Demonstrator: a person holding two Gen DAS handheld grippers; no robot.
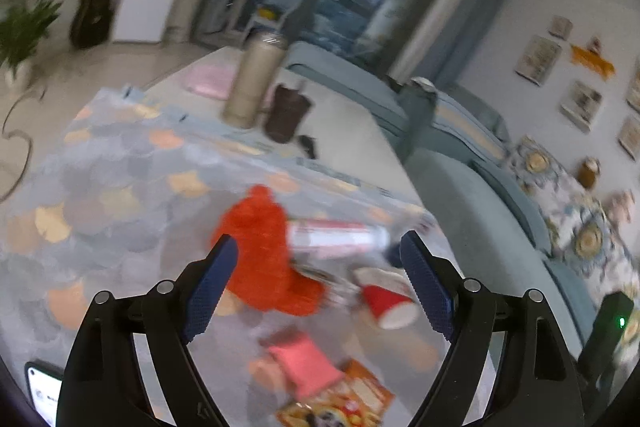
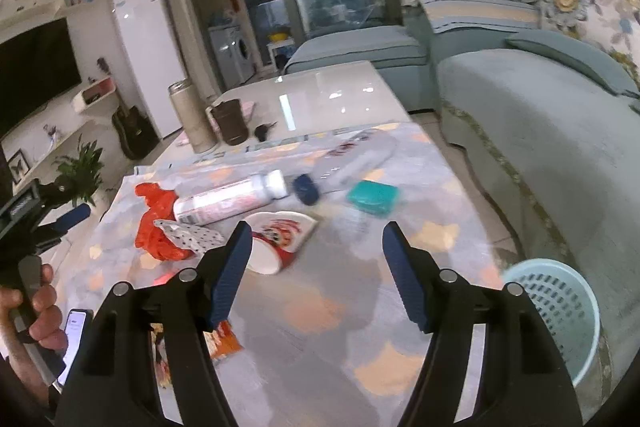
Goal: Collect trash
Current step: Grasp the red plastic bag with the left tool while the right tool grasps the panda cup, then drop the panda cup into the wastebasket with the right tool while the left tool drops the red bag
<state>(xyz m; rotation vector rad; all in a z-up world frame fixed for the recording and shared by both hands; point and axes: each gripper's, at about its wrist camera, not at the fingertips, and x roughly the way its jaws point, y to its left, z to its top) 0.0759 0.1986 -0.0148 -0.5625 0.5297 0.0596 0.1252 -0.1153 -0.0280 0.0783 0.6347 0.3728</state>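
Trash lies on a patterned tablecloth [image 2: 320, 311]: a crumpled red plastic bag [image 1: 260, 247] [image 2: 156, 223], a white bottle [image 1: 336, 237] [image 2: 232, 199] on its side, a tipped red-and-white paper cup [image 1: 388, 301] [image 2: 276, 243], a dotted wrapper [image 2: 188, 235], a pink wrapper [image 1: 304, 363] and an orange snack packet [image 1: 340, 403] [image 2: 224, 343]. My left gripper [image 1: 316, 249] is open above the red bag and bottle, blurred. My right gripper [image 2: 316, 235] is open and empty just behind the paper cup. The left gripper also shows at the left edge of the right wrist view [image 2: 60, 223].
A light blue mesh basket [image 2: 560, 311] stands on the floor at the table's right, beside a teal sofa [image 2: 540, 147]. A teal box [image 2: 374, 197], a dark blue object [image 2: 306, 189], a thermos [image 2: 194, 117], a brown cup [image 2: 232, 121] and a phone [image 2: 76, 339] are on the table.
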